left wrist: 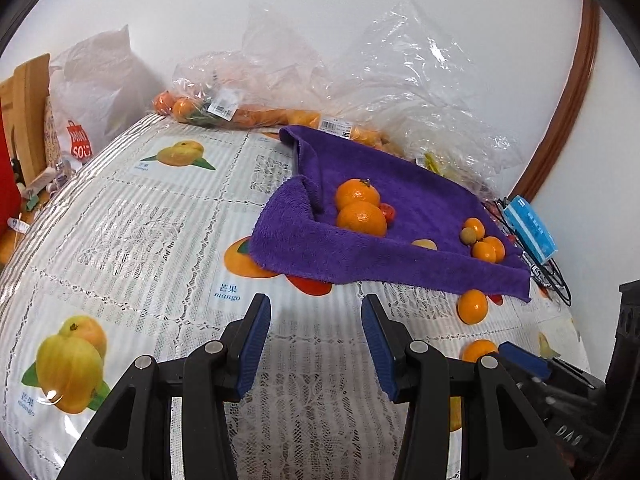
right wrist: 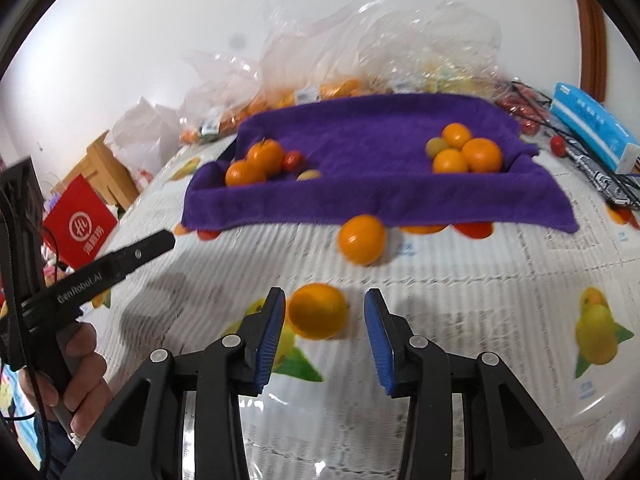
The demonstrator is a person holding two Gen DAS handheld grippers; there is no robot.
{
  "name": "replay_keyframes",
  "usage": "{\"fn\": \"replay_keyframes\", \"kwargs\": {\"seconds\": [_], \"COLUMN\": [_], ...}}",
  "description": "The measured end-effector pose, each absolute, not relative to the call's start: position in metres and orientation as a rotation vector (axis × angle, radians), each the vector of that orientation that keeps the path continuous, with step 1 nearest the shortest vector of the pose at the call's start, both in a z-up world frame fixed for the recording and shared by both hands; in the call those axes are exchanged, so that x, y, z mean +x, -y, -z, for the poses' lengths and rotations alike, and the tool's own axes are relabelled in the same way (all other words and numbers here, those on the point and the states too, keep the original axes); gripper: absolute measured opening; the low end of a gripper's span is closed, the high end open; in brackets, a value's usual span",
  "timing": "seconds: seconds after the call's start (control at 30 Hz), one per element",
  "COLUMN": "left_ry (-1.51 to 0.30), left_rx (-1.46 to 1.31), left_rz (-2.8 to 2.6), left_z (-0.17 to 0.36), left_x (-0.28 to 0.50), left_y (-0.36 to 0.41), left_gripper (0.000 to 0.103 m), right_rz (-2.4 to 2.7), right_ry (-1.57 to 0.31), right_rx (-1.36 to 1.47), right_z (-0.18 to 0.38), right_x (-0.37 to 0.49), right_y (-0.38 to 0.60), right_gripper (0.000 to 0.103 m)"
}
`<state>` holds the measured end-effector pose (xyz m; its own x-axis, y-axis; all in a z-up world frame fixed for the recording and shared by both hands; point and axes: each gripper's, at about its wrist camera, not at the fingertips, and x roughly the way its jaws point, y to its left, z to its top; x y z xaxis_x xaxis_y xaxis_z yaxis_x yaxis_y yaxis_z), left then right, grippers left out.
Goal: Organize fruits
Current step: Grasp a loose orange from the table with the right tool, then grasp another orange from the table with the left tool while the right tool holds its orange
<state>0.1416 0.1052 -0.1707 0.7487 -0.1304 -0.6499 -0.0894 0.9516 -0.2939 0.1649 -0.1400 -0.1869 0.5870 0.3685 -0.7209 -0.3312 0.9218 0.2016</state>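
A purple towel (left wrist: 400,192) (right wrist: 360,136) lies on the table, holding two big oranges (left wrist: 360,208) (right wrist: 256,162) with a small red fruit on its left and a cluster of small oranges (left wrist: 486,244) (right wrist: 466,148) on its right. Two loose oranges lie on the tablecloth: one by the towel's front edge (left wrist: 473,306) (right wrist: 362,239), one nearer (left wrist: 480,350) (right wrist: 318,316). My right gripper (right wrist: 324,320) is open, its jaws on either side of the nearer orange, which lies close to the left jaw. My left gripper (left wrist: 316,332) is open and empty over the tablecloth.
Clear plastic bags with more oranges (left wrist: 280,92) (right wrist: 320,72) stand behind the towel by the wall. A blue tissue pack (left wrist: 530,228) (right wrist: 596,128) lies on a black wire rack at the right. Red and white shopping bags (right wrist: 80,224) stand beyond the table's left edge.
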Motion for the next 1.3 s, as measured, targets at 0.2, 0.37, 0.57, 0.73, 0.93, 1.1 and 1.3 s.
{"fn": "replay_keyframes", "kwargs": {"seconds": [0.2,0.37,0.57,0.73,0.93,1.1,1.3], "left_ry": [-0.725,-0.734,-0.746,-0.763,-0.778,-0.794,-0.801], "left_rx": [-0.317,-0.318,-0.301,-0.27,-0.249,-0.295,-0.235], "left_rz": [0.03,0.039,0.066,0.08,0.09,0.09,0.173], "left_z": [0.171,0.172,0.174,0.177,0.18,0.184,0.182], "left_x": [0.141,0.141,0.142,0.143,0.145,0.147,0.147], "left_y": [-0.106,-0.105,-0.099,-0.091,-0.087,-0.094,-0.077], "left_gripper": [0.045,0.045,0.045,0.045,0.045,0.043,0.035], "right_rz": [-0.367,-0.333,-0.31,-0.243,-0.196,-0.146,-0.161], "right_ry": [-0.859,-0.869,-0.812,-0.821,-0.798,-0.747,-0.718], "right_rx": [-0.03,-0.065,-0.069,-0.07,-0.039,-0.031,0.016], "right_z": [0.198,0.202,0.185,0.182,0.183,0.175,0.165], "right_x": [0.168,0.17,0.159,0.153,0.148,0.151,0.164], "right_y": [0.122,0.12,0.136,0.161,0.184,0.197,0.213], "right_gripper": [0.043,0.036,0.036,0.036,0.036,0.036,0.036]}}
